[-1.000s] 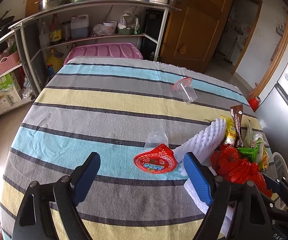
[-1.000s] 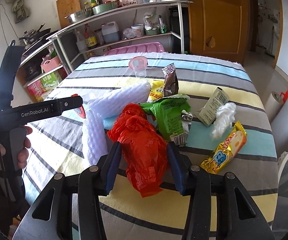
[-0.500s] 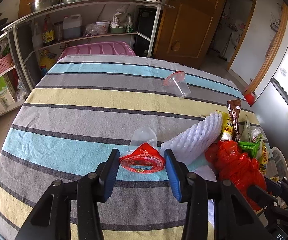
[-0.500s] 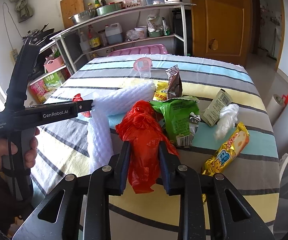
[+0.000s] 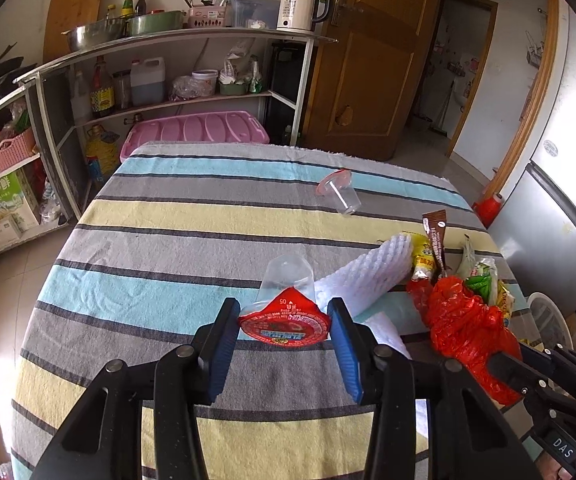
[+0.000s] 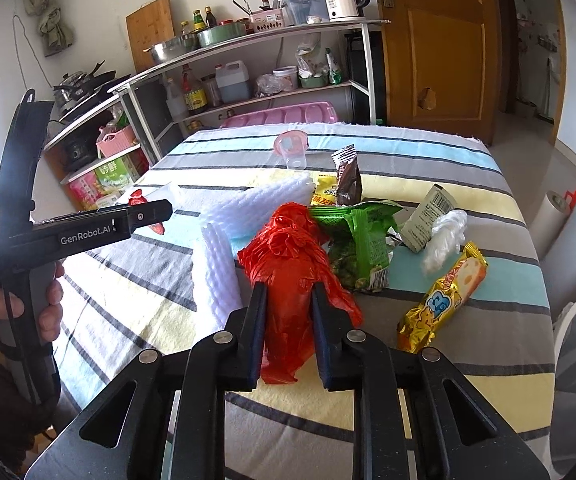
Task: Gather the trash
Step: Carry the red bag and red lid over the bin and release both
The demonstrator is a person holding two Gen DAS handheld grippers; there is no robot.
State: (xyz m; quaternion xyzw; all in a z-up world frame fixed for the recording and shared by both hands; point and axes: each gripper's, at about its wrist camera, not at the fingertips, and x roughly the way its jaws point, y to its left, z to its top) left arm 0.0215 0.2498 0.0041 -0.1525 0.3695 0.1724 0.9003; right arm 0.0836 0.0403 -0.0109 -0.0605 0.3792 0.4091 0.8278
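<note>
- Two tongs are each closed on a piece of trash above the striped desk (image 5: 159, 240).
- Left tongs (image 5: 283, 322): the blue pads press on the red foil lid of a clear jelly cup (image 5: 285, 300), which is pinched between them; the cup body points toward 12 o'clock.
- Right tongs (image 6: 285, 312): the jaws have just been closing and now squeeze the red plastic bag (image 6: 288, 252), whose tail hangs below them.
- White foam netting (image 6: 223, 240) lies at 10 o'clock of the bag, touching it.
- Green snack wrapper (image 6: 362, 240) sits at 2 o'clock, just beside the bag; a gold wrapper (image 6: 444, 292) lies at 3 o'clock, apart.
- Another clear cup with a pink lid (image 5: 340, 194) lies on its side toward 12 o'clock, well apart.
</note>
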